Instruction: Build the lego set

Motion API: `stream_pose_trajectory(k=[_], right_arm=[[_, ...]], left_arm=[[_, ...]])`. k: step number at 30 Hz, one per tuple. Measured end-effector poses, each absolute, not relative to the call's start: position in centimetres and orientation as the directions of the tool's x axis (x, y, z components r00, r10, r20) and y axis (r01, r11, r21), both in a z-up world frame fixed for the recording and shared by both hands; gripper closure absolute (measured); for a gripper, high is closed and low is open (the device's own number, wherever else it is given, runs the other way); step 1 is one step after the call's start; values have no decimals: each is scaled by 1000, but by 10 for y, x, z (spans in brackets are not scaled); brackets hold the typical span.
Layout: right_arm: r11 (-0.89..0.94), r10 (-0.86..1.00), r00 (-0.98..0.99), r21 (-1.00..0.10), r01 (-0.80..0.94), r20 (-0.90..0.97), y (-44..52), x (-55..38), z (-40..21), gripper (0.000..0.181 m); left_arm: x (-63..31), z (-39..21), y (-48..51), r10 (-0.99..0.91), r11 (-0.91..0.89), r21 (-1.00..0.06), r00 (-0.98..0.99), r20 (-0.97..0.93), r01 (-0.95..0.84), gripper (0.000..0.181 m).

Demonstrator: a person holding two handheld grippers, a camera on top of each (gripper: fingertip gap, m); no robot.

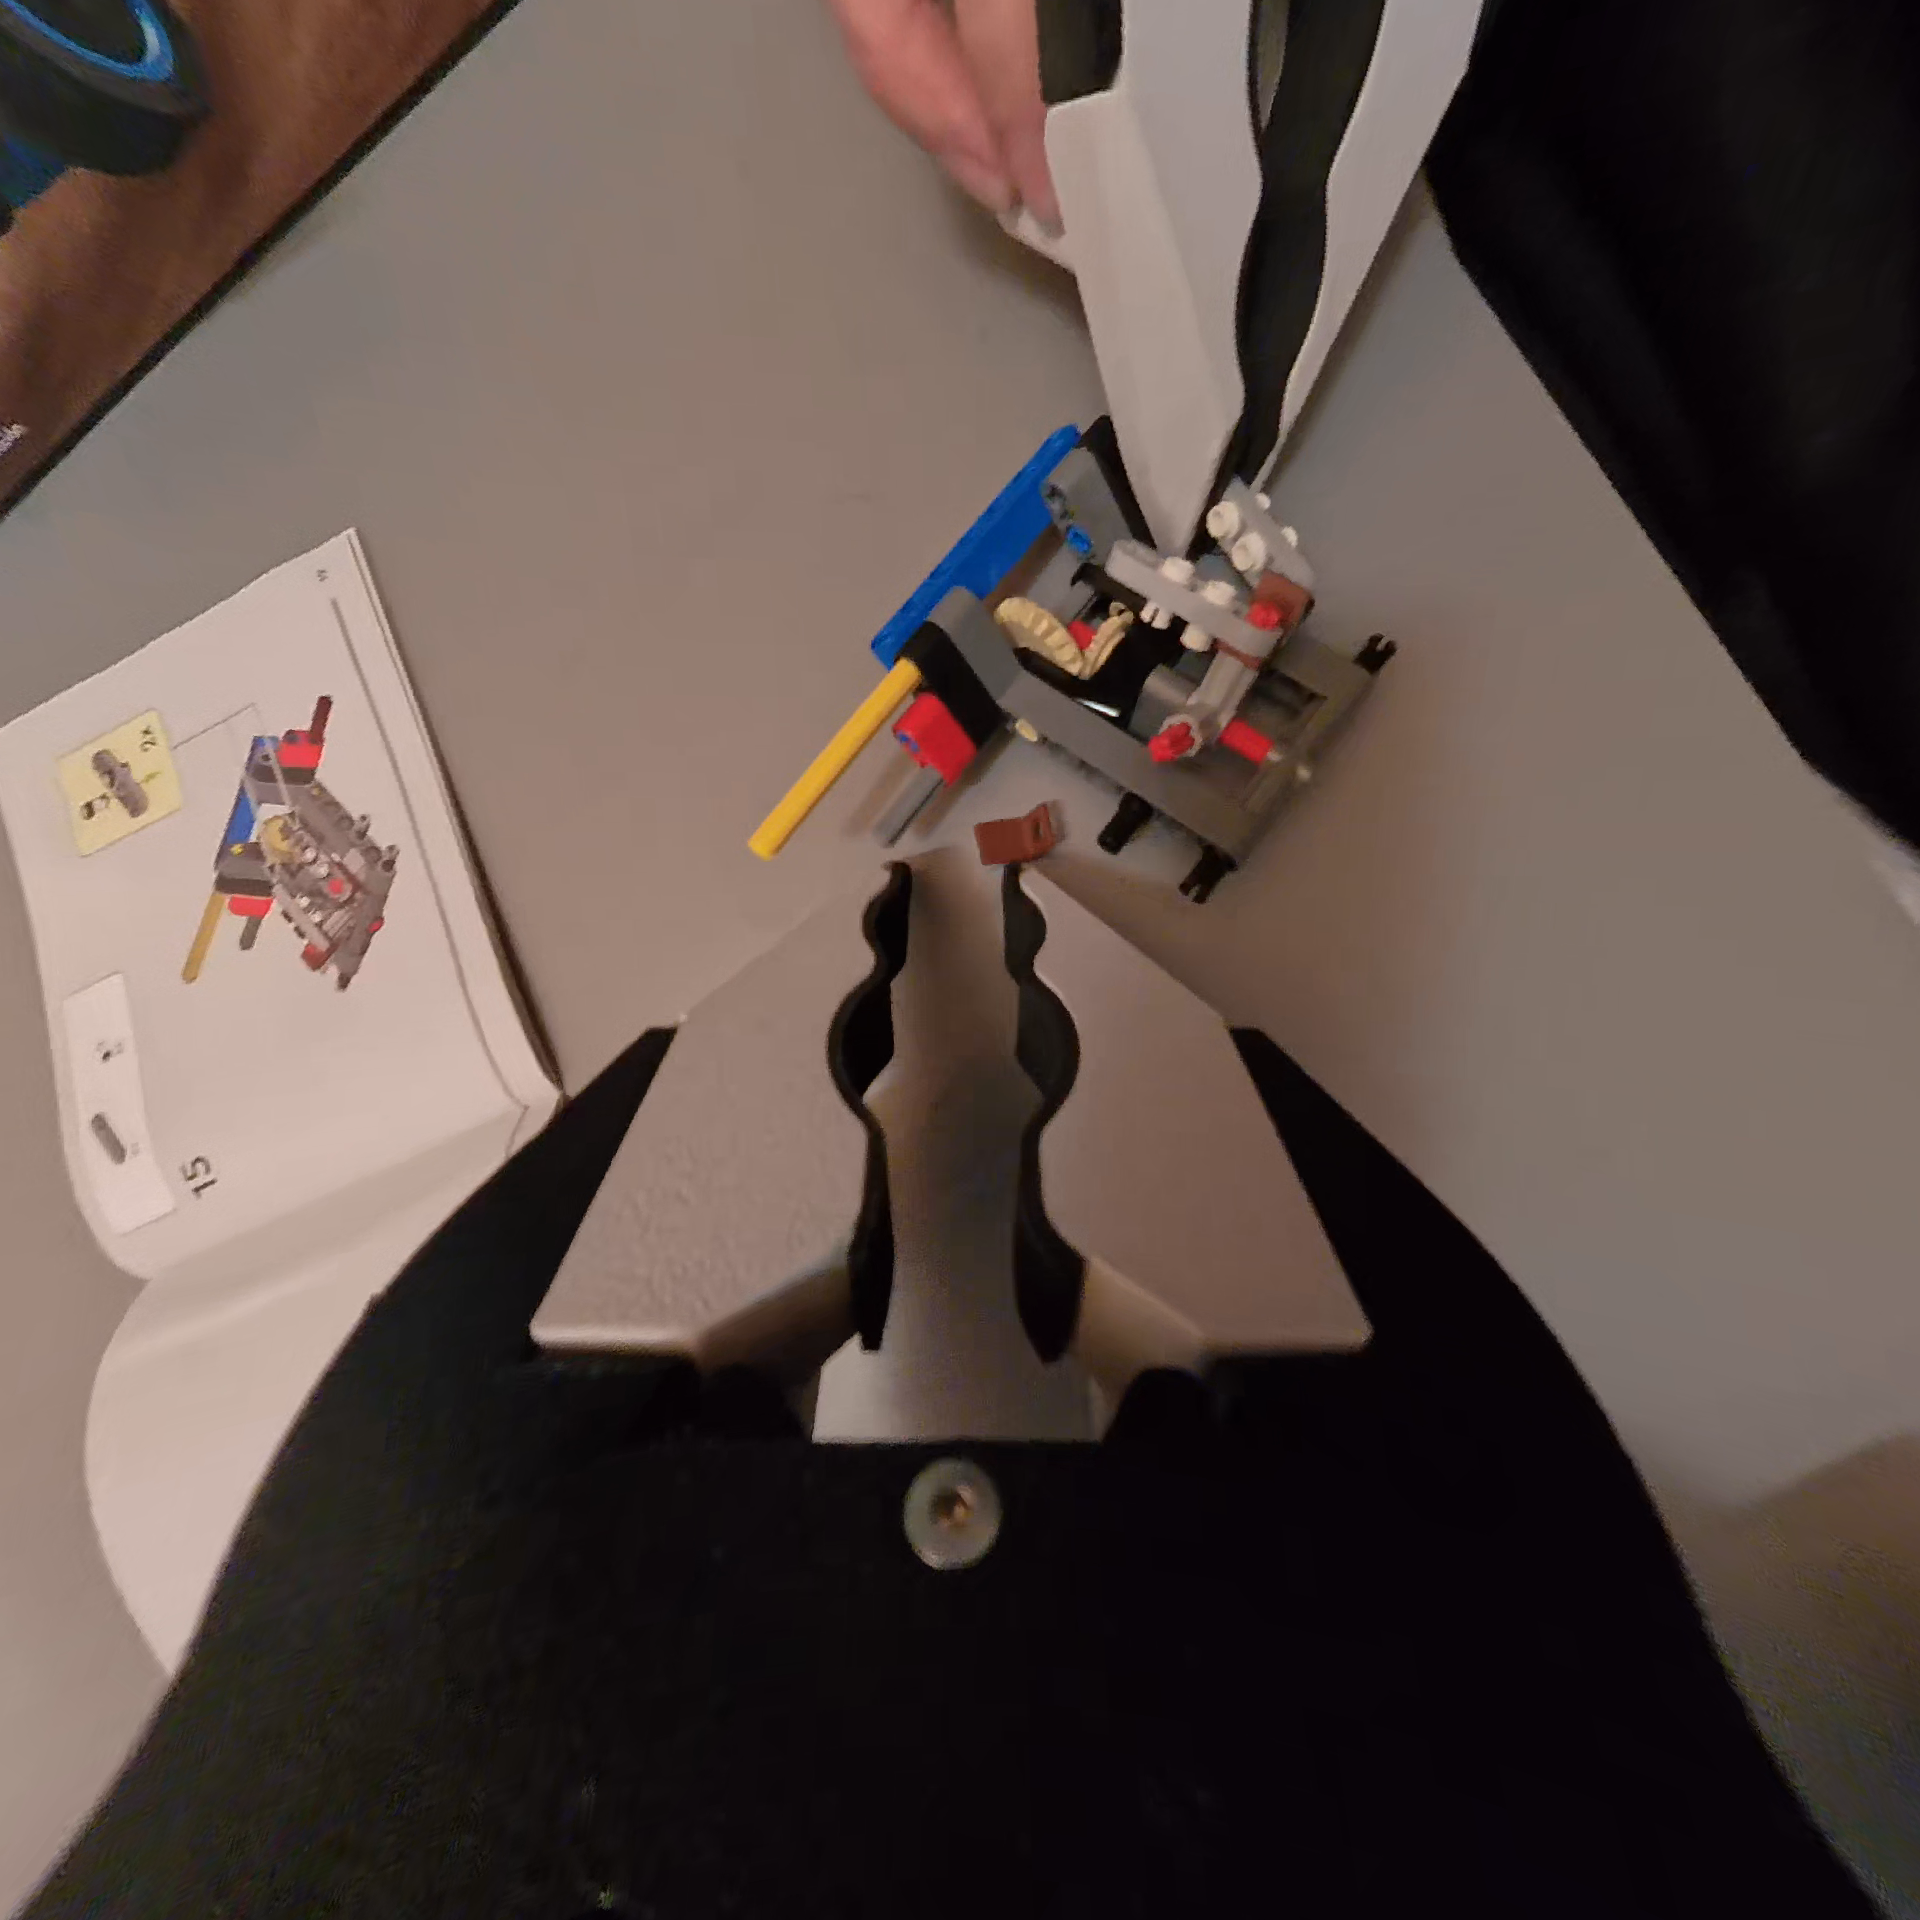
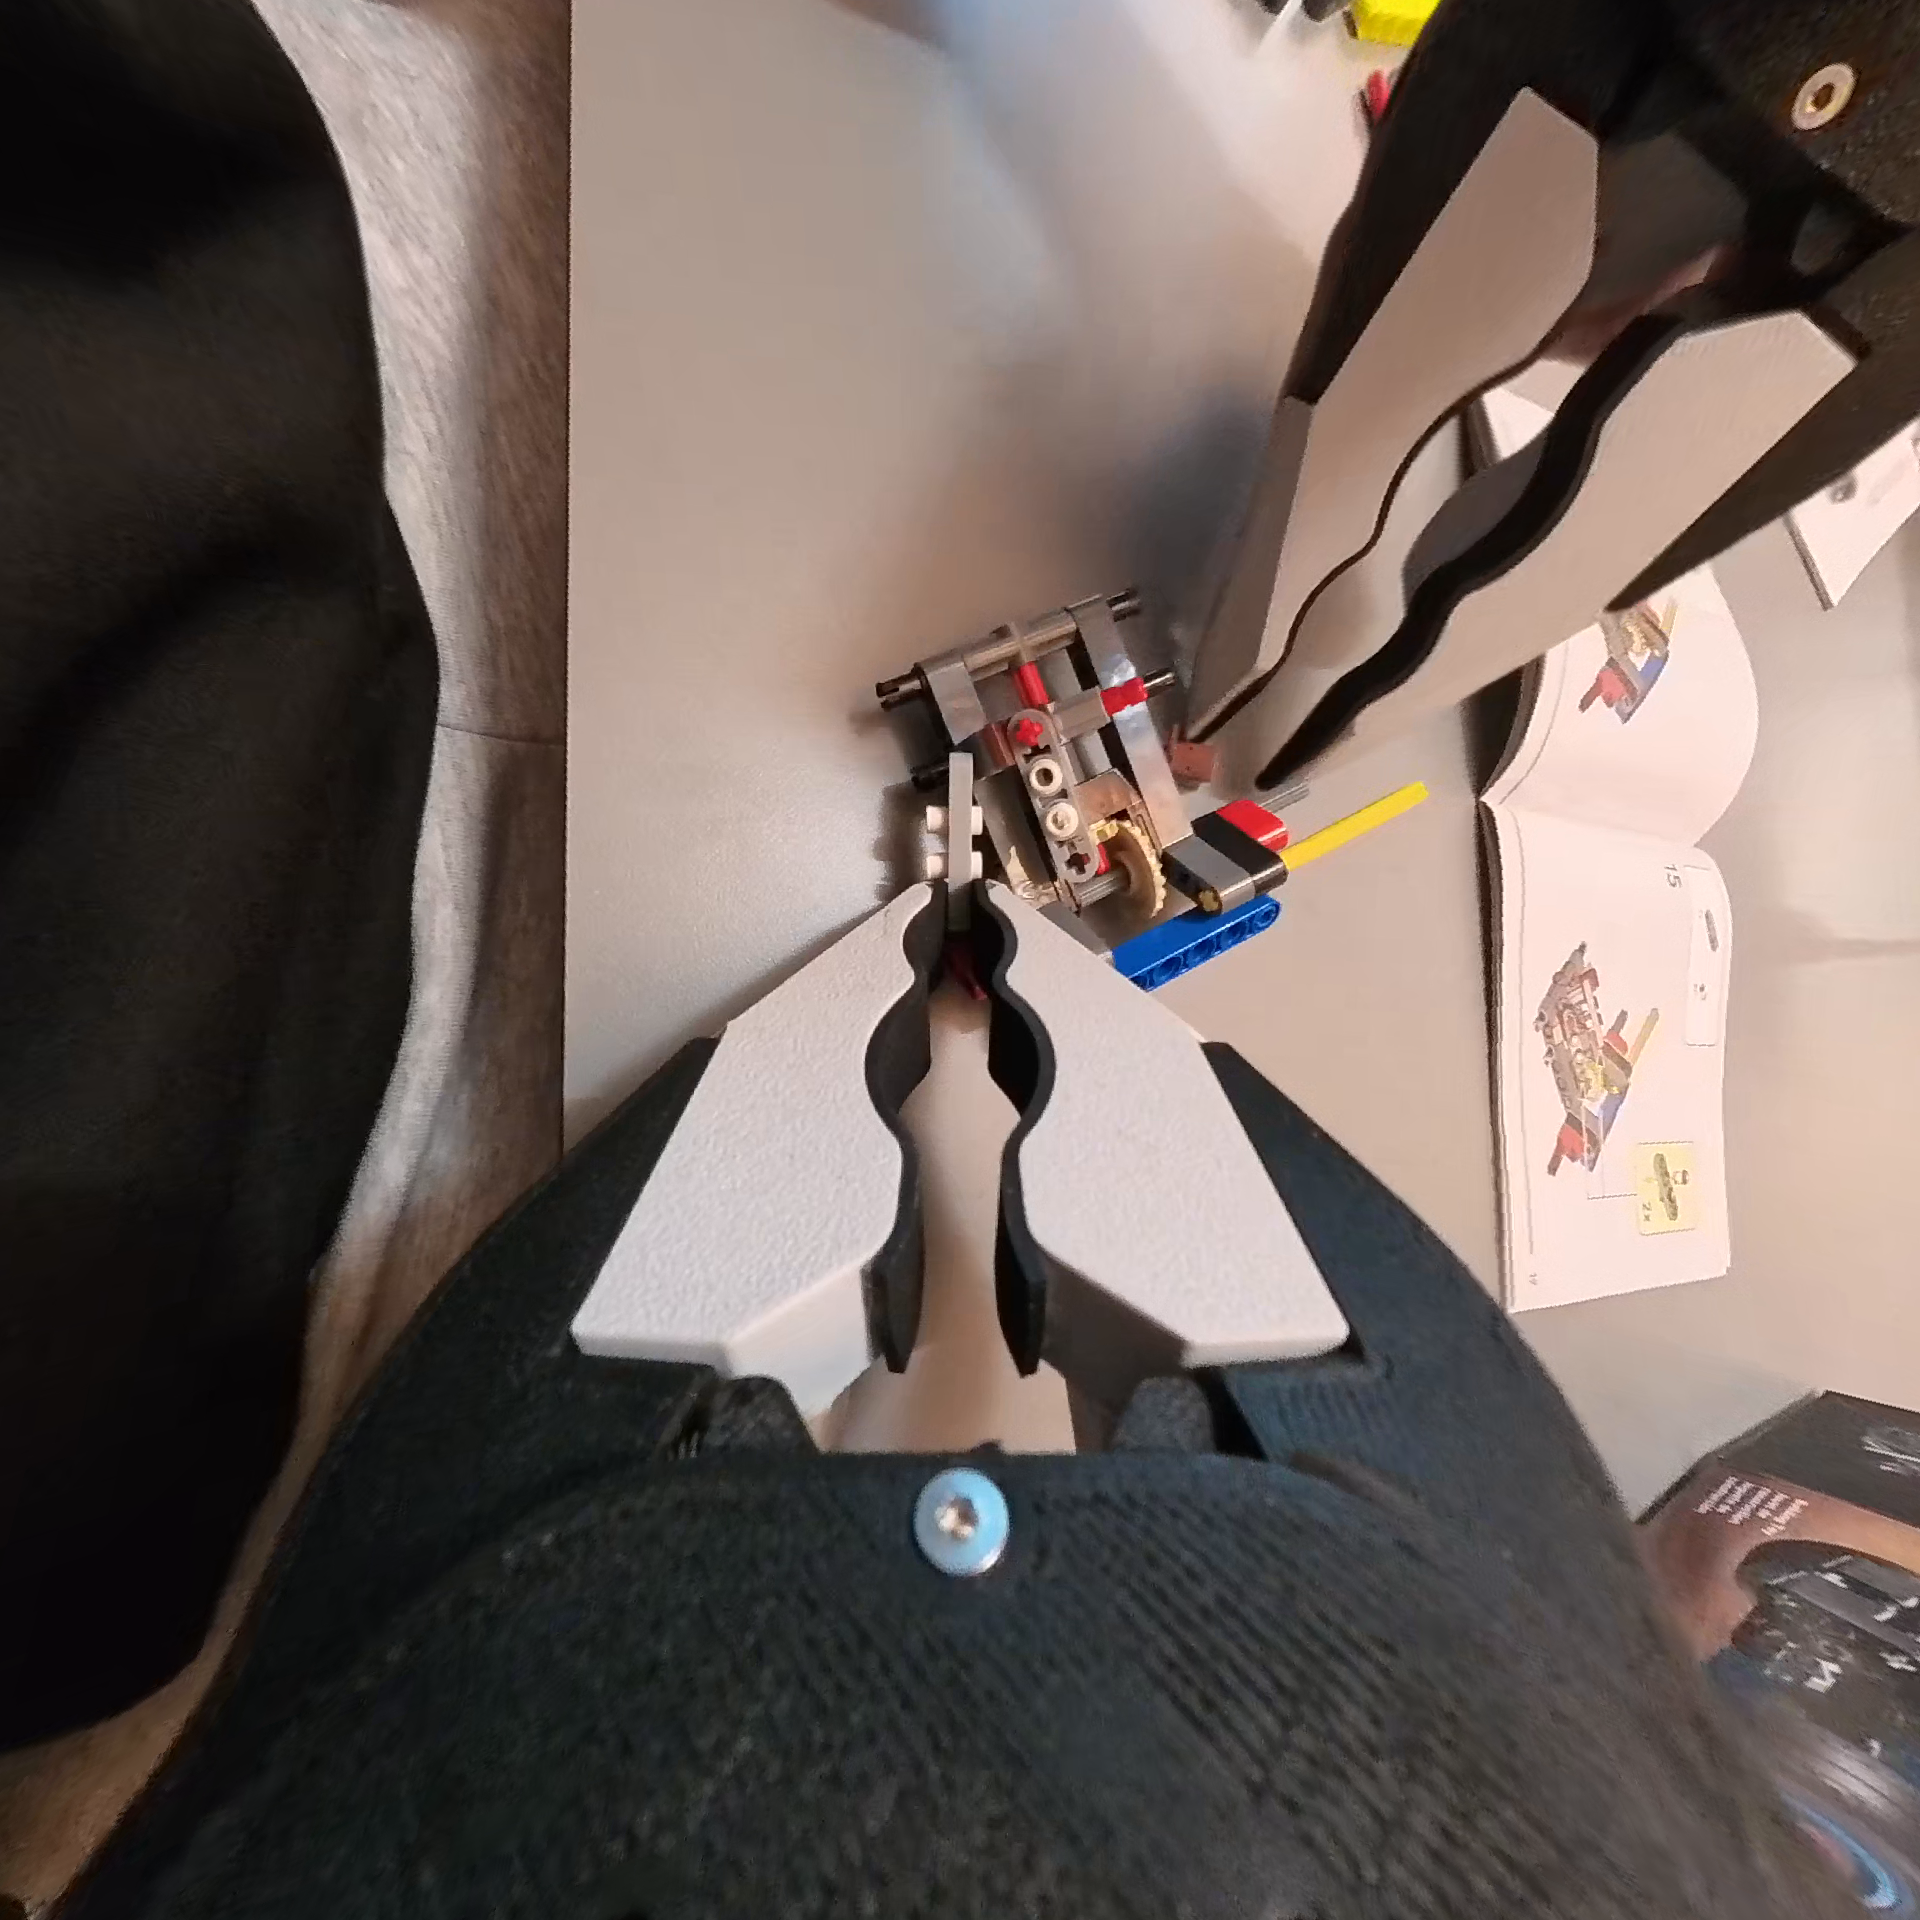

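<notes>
The part-built lego model [image 1: 1122, 686] of grey beams, tan gears and red pins lies on the grey table [image 1: 623, 364], with a yellow axle [image 1: 831, 764] and a blue beam [image 1: 977, 540] on one side. It also shows in the right wrist view [image 2: 1060, 769]. My right gripper [image 2: 961, 899] is shut on a light grey beam with white pins [image 2: 961, 821], held against the model's edge; the gripper also shows in the left wrist view [image 1: 1221, 514]. My left gripper [image 1: 958, 868] is open, with a small brown piece [image 1: 1013, 836] at its right fingertip, beside the model.
An open instruction booklet [image 1: 312, 935] lies left of the model; the right wrist view [image 2: 1610, 1039] shows it too. A dark box [image 2: 1818, 1610] sits at the table's corner. A person's hand [image 1: 956, 94] holds the right gripper. The table edge [image 2: 569, 623] runs close behind the model. Left tips to right tips: about 7 centimetres.
</notes>
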State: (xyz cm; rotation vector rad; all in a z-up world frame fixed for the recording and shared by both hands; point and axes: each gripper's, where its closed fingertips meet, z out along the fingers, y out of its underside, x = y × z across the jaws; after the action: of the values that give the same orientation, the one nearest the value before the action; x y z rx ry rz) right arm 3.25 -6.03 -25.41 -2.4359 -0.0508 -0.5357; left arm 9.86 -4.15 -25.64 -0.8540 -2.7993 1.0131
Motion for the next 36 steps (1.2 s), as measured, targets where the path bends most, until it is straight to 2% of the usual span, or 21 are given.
stream_pose_trajectory(k=[19,23,25,31,34,36], right_arm=[[-798,-181,913,-598,81,365,-66,33,-254,180],[-802,-193,911,-593,67,364,-71,35,-254,180],[-804,-193,910,-590,67,366,-72,35,-254,180],[-805,-187,908,-588,77,375,-70,34,-254,180],[-798,-186,910,-597,81,371,-68,33,-254,180],[-795,-186,911,-601,81,368,-68,34,-254,180]], left_arm=[[91,-255,-47,537,595,-606,-822,-190,529,164],[88,-256,-48,562,586,-606,-809,-173,537,166],[88,-257,-46,573,590,-603,-804,-157,537,173],[90,-255,-38,568,602,-604,-812,-136,522,175],[86,-239,-34,575,578,-634,-807,-132,515,176],[85,-229,-34,596,558,-616,-785,-170,557,176]])
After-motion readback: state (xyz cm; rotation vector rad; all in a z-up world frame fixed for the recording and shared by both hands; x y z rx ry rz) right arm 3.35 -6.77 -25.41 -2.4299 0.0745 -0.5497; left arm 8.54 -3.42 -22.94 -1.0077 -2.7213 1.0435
